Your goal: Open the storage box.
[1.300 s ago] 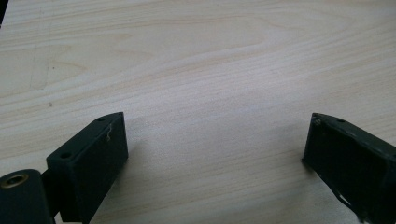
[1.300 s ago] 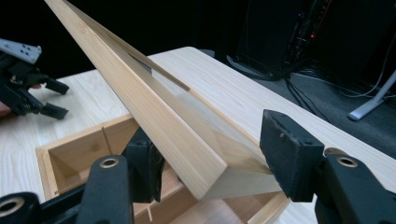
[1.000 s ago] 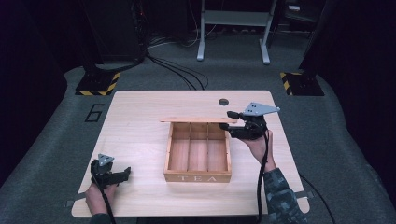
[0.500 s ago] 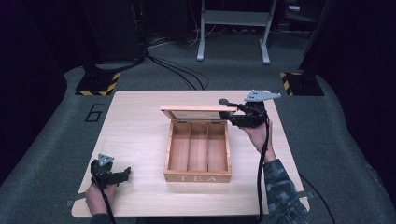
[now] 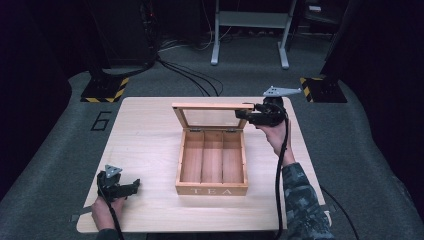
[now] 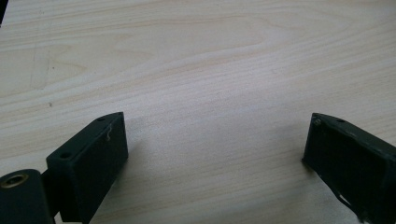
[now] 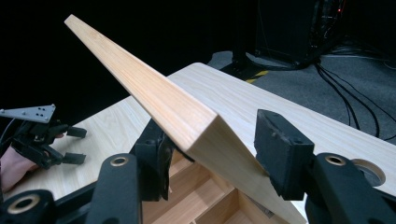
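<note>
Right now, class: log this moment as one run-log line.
right hand-held gripper: shut on lid, lid raised | left hand-held gripper: open, idle on table | tea box: empty

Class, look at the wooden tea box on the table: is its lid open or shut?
Open. The lid stands raised at the back of the tea box, its three empty compartments exposed; the right gripper holds its corner.

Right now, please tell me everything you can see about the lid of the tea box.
The lid is a light wooden frame around a clear pane, hinged at the back edge of the box. It stands raised, nearly upright, over three empty compartments. The right gripper is shut on its right corner, jaws just closed on the wood. Nothing else touches it.
</note>
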### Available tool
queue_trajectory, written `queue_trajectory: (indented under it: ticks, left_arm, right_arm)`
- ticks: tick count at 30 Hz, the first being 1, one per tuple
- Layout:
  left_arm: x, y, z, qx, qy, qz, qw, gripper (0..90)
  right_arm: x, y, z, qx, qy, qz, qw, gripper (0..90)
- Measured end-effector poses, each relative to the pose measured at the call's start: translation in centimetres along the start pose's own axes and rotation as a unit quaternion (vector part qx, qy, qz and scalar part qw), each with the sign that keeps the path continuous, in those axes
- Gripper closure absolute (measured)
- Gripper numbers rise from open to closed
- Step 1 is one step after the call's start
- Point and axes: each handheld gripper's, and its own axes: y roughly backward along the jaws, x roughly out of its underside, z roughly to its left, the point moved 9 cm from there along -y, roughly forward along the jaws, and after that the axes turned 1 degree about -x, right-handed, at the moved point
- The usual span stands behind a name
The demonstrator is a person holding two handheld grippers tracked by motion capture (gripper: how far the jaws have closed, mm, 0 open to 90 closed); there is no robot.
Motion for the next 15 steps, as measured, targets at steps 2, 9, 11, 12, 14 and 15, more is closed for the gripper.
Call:
queue_trajectory:
  ticks: [2,9,11,12,14,15]
  left_arm:
    - [0.0,0.0,0.0,0.000,0.000,0.000,1.0000,6.0]
    - [0.0,0.0,0.0,-0.001,0.003,-0.002,1.0000,6.0]
    - [0.0,0.0,0.0,-0.001,0.003,-0.002,1.0000,6.0]
    - [0.0,0.0,0.0,-0.001,0.003,-0.002,1.0000,6.0]
    - [0.0,0.0,0.0,0.000,0.003,-0.002,1.0000,6.0]
    - [0.0,0.0,0.0,0.000,0.003,-0.002,1.0000,6.0]
  right_arm:
    - [-0.2,-0.1,-0.2,-0.001,-0.005,0.000,1.0000,47.4]
    - [-0.8,-0.4,-0.9,-0.006,-0.020,0.001,0.9998,47.7]
    - [-1.0,-0.5,-1.1,-0.006,-0.023,0.001,0.9997,47.8]
    - [-1.0,-0.5,-1.2,-0.006,-0.024,0.000,0.9997,47.8]
    - [-1.1,-0.6,-1.3,-0.006,-0.026,0.000,0.9997,47.9]
    - [-1.1,-0.6,-1.3,-0.006,-0.026,0.000,0.9996,47.9]
